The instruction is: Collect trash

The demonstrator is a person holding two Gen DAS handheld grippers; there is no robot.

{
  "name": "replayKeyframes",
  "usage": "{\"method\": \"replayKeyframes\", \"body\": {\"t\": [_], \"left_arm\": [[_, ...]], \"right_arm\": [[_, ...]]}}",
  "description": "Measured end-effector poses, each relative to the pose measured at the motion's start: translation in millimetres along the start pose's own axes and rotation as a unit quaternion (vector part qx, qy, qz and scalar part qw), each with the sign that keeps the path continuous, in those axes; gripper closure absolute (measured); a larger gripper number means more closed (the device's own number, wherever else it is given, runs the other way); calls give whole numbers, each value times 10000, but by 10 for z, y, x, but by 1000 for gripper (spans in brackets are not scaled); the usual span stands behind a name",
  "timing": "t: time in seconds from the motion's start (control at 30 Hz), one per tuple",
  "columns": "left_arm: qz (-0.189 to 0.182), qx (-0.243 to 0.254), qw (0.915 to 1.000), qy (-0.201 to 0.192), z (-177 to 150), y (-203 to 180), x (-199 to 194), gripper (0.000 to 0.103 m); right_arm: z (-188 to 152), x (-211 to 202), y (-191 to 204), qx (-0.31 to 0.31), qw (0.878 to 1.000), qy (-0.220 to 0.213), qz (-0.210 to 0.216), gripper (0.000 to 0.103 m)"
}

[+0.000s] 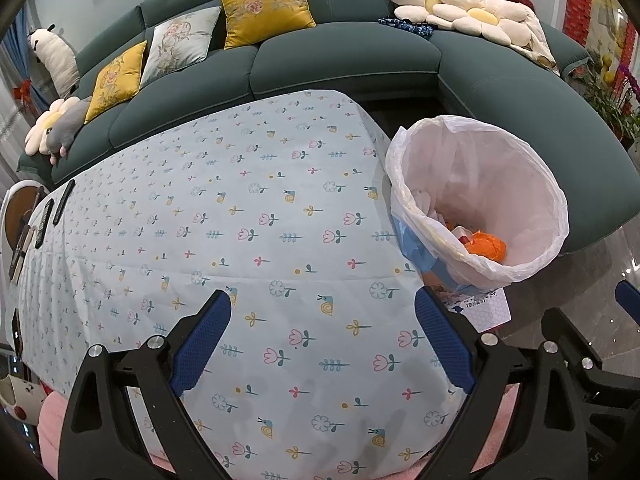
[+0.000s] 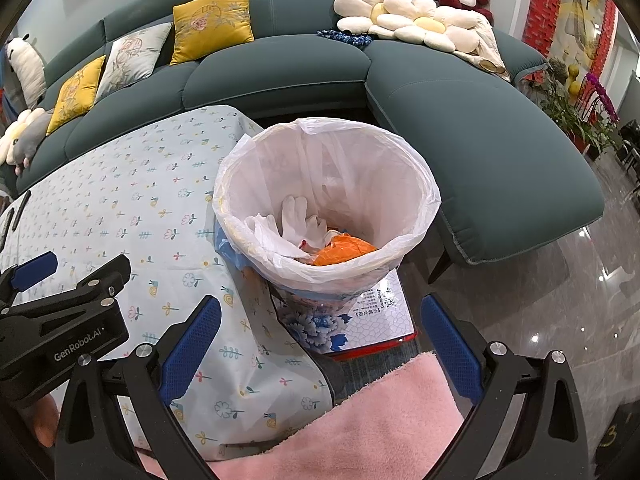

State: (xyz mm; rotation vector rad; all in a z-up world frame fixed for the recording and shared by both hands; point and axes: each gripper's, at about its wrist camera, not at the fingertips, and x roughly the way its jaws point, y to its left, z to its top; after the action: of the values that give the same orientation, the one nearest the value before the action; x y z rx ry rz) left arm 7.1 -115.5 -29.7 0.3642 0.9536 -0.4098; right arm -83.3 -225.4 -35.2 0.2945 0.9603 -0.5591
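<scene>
A trash bin lined with a white plastic bag (image 1: 520,168) (image 2: 324,152) stands off the table's right end on a blue-and-white patterned box (image 2: 380,316). Inside lie orange crumpled trash (image 2: 344,254) (image 1: 486,246) and white crumpled gloves or tissue (image 2: 294,216). My left gripper (image 1: 322,344) hovers open over the floral tablecloth (image 1: 240,208), nothing between its blue pads. My right gripper (image 2: 320,348) is open too, just in front of the bin and a little below its rim, holding nothing. The left gripper's body (image 2: 60,320) shows at the left in the right wrist view.
A dark green L-shaped sofa (image 1: 360,64) with yellow and pale cushions wraps behind the table and bin. Dark remote-like items (image 1: 52,212) lie at the table's far left edge. Pink fabric (image 2: 360,420) lies near the bottom. Glossy grey floor (image 2: 560,280) spreads to the right.
</scene>
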Motion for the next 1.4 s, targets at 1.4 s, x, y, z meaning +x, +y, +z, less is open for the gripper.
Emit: {"method": "replayKeyframes", "body": {"t": [1.4], "left_arm": [[-78, 133, 9999, 65, -25, -65, 13, 15]], "right_arm": [[-7, -13, -79, 63, 10000, 17, -16, 7]]}}
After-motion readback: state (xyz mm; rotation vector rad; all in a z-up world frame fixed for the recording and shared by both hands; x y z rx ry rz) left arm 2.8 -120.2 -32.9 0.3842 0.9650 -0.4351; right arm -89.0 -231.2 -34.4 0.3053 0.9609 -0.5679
